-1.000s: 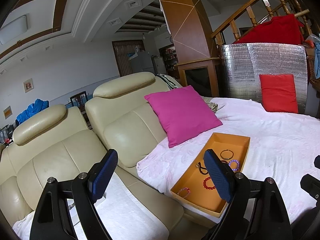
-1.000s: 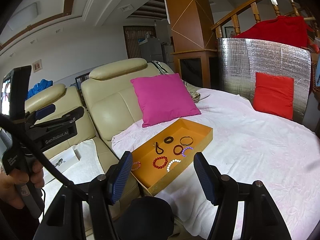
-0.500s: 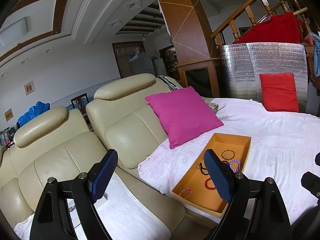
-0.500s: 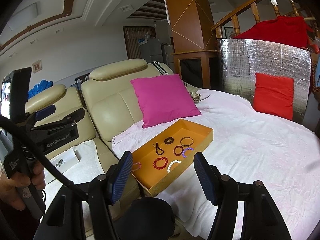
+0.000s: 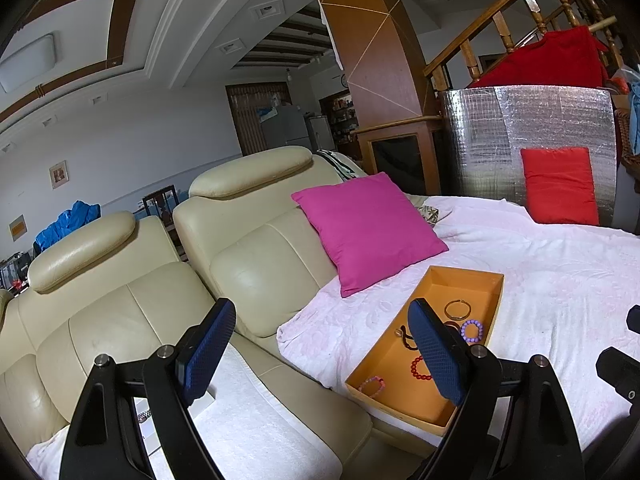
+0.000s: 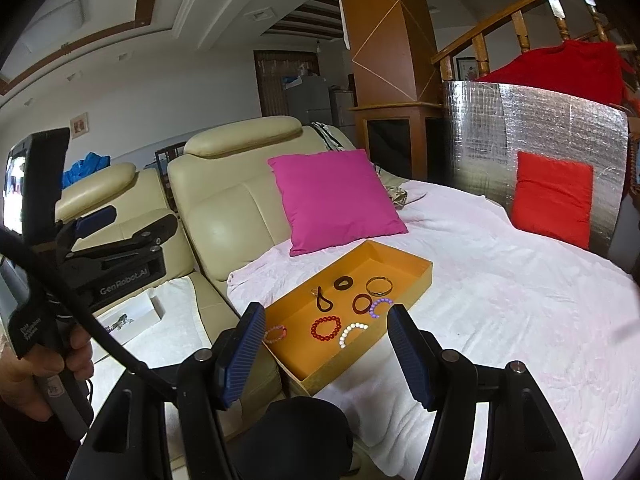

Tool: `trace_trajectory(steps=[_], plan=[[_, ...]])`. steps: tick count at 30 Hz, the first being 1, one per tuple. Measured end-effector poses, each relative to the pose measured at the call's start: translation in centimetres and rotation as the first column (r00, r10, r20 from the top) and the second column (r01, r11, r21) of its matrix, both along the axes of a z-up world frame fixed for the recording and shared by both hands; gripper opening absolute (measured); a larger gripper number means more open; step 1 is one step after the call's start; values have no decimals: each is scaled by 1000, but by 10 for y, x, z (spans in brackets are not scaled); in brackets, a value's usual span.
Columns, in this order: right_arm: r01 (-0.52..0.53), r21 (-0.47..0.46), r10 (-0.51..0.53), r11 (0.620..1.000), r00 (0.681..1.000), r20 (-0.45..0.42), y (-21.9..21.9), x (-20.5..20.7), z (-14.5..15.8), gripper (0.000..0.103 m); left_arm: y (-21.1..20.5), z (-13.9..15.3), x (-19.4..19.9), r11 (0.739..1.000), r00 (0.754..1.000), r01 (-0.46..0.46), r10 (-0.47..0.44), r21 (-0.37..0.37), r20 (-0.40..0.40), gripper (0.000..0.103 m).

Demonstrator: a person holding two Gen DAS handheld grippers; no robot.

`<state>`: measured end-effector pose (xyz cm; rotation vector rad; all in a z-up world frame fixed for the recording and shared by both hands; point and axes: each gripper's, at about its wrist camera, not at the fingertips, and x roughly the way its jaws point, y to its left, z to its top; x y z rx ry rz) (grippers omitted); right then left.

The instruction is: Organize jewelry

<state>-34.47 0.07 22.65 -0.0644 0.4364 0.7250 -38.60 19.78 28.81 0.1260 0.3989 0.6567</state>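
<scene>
An orange tray [image 6: 416, 266] lies on the white-covered sofa seat and holds several bracelets: a red bead one [image 6: 325, 328], a white bead one [image 6: 352, 332], a purple one [image 6: 379, 306], a pink one [image 6: 275, 334] and a metal bangle [image 6: 379, 286]. The tray also shows in the left wrist view [image 5: 464, 280]. My right gripper [image 6: 326, 356] is open and empty, held above the tray's near end. My left gripper [image 5: 324, 354] is open and empty, over the sofa left of the tray. A white box [image 6: 128, 318] with a chain lies on a white towel.
A magenta cushion [image 6: 334, 200] leans on the cream sofa back [image 5: 256, 248] behind the tray. A red cushion [image 6: 552, 198] rests against a silver foil panel [image 6: 560, 120] at the far right. The left gripper body [image 6: 108, 260] stands at the right view's left side.
Both views have shifted only slightly; the left gripper has drifted a little. Both grippers stay open and nothing in the tray has moved.
</scene>
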Motion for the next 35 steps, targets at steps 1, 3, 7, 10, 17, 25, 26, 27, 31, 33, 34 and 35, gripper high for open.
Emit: trace_trajectory(steps=[1,3,7,10,17,25,26,27,31,33,34,35], plan=[[-2,0,2,1000,1000,-1,1,0,0,67,0,0,0,1000,1000,-1,1,0,-1,88],[-7,-1,7,1000,1000,-1,2,1,0,67,1,-1,1,1000,1000,-5,5,-1,-2,88],[-15,-8,15,1000,1000,0,6,2,0,67,2,-1,2,1000,1000,-6,6,-4,-8,88],[-19,-14,19,1000,1000,2,10,2,-1,67,4,-2,3,1000,1000,-5,5,-9,-12,88],[-38,-33,38,999,999,-5,22,8,-4,67,9,-4,7,1000,1000,-11,11,-16,-20,88],[-60,-43,60,997,998,-12,34,18,-6,67,14,-7,15,1000,999,-21,20,-19,-35,88],[-65,-40,65,997,998,-15,35,20,-6,67,15,-8,18,1000,999,-27,26,-14,-38,88],[-69,-38,68,997,998,-17,36,22,-6,67,15,-8,19,999,999,-29,29,-13,-40,88],[-65,-12,65,998,997,-32,35,34,-10,67,10,-9,34,1000,999,-28,28,6,-46,88],[-51,13,51,999,997,-53,28,45,-14,67,3,-10,46,1000,998,-8,9,10,-60,88],[-37,24,38,999,997,-64,22,52,-16,67,-3,-11,56,1000,997,13,-12,9,-74,88],[-20,31,22,999,997,-70,15,58,-19,67,-10,-13,68,999,996,40,-39,5,-85,88]])
